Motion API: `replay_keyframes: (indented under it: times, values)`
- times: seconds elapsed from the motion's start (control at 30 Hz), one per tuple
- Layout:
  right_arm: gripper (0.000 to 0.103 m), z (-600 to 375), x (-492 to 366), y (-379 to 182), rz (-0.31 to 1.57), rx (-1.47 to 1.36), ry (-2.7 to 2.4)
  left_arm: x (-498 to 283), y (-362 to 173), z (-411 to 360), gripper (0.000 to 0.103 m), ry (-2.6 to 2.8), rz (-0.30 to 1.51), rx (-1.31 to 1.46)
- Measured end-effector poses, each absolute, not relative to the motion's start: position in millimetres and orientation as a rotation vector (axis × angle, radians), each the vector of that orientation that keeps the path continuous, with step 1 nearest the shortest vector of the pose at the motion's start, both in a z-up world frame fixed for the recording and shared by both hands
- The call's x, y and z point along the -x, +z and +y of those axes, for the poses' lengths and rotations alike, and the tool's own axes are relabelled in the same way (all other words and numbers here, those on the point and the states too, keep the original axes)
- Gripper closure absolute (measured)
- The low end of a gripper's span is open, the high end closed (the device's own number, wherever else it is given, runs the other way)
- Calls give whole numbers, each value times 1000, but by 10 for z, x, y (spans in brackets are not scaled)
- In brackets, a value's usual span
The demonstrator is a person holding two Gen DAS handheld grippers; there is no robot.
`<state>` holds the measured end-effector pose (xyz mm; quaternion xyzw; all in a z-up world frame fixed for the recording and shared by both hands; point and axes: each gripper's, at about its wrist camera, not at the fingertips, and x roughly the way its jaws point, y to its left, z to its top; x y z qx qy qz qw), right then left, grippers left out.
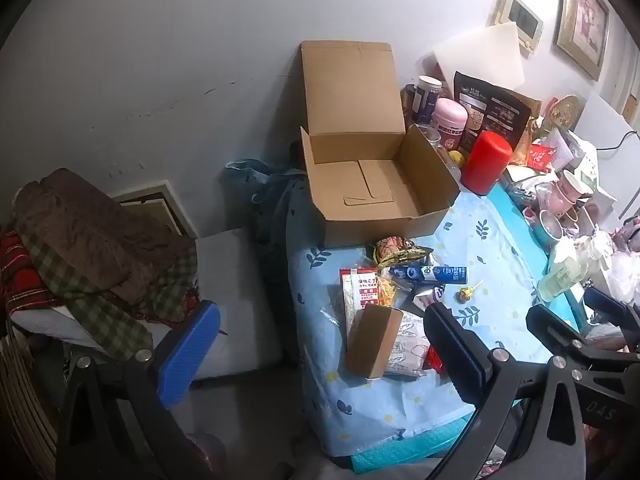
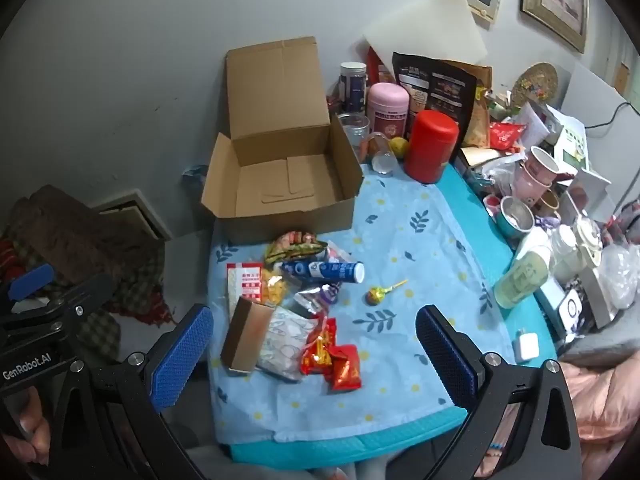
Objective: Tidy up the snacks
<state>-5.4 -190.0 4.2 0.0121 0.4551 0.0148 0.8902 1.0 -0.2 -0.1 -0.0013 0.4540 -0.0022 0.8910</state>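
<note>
Right wrist view shows the right tongs (image 2: 314,354) with the two blue pads wide apart and nothing between them, hanging above the near edge of the surface (image 2: 420,240), which is covered by a light blue cloth with leaf print. Left wrist view shows the left tongs (image 1: 320,354) also spread wide and empty, with one pad over the floor side and the other over the surface.

Just ahead of both tongs lies the heap of snacks: a small brown cardboard carton (image 2: 246,334) lying on its side, a white patterned pouch (image 2: 286,332), shiny red wrapped sweets (image 2: 342,366), a red and white flat packet (image 2: 244,280), a blue and white tube (image 2: 322,270) and a green and yellow crinkled bag (image 2: 294,248). A lollipop with yellow stick (image 2: 380,292) lies a little apart to the right. The open brown cardboard box (image 2: 280,184) stands empty behind the heap, so I judge that nothing is sorted yet.

The packets overlap, so a grasp may catch two together or push the heap. The tube can roll away. The heap is near the left edge, so a pushed packet may fall to the floor.
</note>
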Motion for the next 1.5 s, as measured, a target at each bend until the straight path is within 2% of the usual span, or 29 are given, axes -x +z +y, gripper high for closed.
replay_keyframes:
  times: [0.47,1.5]
  values:
    - [0,-1880,38,132,940,-18,43,-5,137,40,0,-34,923,48]
    - [0,-1819,51,98,920,0,53,33,75,148,0,-34,921,57]
